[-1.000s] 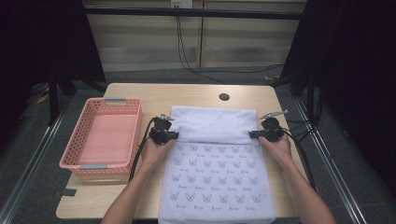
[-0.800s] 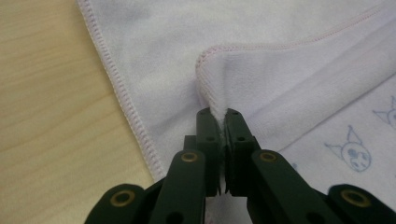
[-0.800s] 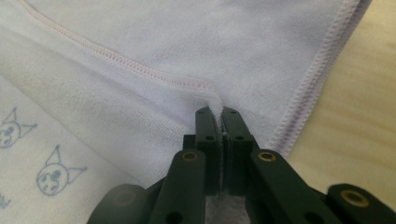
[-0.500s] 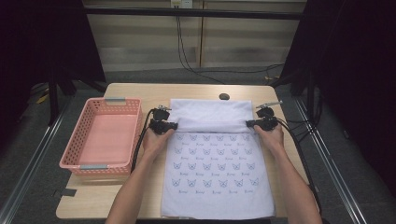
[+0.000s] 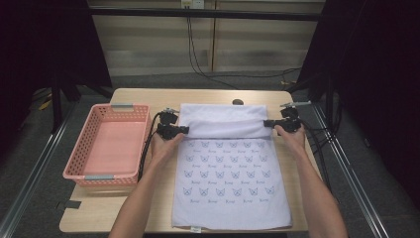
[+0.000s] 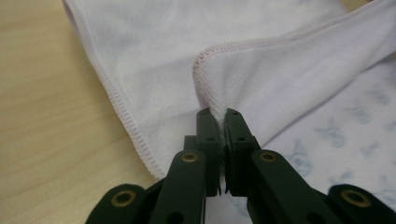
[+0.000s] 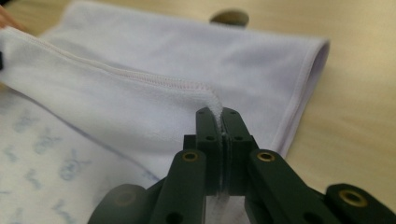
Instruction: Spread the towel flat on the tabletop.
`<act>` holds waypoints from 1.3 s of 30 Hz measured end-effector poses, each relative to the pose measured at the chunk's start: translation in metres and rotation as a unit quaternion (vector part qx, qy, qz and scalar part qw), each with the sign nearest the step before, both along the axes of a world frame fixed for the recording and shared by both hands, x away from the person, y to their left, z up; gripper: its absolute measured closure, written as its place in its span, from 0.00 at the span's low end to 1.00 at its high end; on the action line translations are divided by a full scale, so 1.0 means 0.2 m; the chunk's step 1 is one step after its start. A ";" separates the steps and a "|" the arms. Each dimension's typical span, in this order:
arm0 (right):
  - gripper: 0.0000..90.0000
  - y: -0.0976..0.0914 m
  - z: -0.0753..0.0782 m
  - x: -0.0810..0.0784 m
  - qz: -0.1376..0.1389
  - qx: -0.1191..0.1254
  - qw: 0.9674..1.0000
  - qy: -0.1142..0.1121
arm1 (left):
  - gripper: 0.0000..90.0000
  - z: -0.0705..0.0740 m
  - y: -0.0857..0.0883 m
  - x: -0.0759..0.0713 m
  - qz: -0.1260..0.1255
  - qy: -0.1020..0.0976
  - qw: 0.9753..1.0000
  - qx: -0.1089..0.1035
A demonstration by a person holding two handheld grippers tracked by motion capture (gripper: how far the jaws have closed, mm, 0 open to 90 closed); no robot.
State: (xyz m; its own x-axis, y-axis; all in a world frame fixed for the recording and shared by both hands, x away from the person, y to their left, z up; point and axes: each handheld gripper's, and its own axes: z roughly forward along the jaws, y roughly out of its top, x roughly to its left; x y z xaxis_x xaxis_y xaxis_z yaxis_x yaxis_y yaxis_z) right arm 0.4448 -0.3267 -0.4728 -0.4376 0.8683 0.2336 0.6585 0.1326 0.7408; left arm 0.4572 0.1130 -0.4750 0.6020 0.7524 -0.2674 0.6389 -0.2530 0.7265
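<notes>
We see a pink plastic basket (image 5: pixel 106 144) sitting empty at the left side of a light wooden tabletop (image 5: pixel 148 96), a small dark round disc (image 5: pixel 237 102) near the far edge, and black cables (image 5: pixel 198 59) trailing over the grey floor (image 5: pixel 29 163) beyond

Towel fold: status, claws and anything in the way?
Left claw and right claw both shut on towel corners. Folded edge lifted, mid-fold. Pink basket off to the side, path clear.
</notes>
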 end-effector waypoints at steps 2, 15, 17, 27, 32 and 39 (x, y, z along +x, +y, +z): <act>0.97 -0.03 0.09 -0.02 0.002 0.018 1.000 -0.021 | 0.96 0.08 0.02 -0.02 -0.002 -0.016 1.000 -0.025; 0.97 -0.12 0.57 -0.29 0.050 0.037 0.994 -0.094 | 0.96 0.56 0.12 -0.29 -0.075 -0.110 0.989 -0.072; 0.97 -0.11 0.62 -0.35 0.062 0.032 0.992 -0.102 | 0.96 0.63 0.13 -0.35 -0.079 -0.126 0.986 -0.074; 0.97 -0.11 0.81 -0.68 0.097 0.020 0.982 -0.159 | 0.96 0.78 0.20 -0.63 -0.111 -0.156 0.977 -0.098; 0.97 -0.10 0.75 -0.80 0.110 0.020 0.981 -0.156 | 0.96 0.61 0.20 -0.74 -0.125 -0.126 0.980 -0.088; 0.97 -0.08 0.44 -0.92 0.133 0.024 0.986 -0.100 | 0.94 0.30 0.23 -0.83 -0.136 -0.074 0.985 -0.071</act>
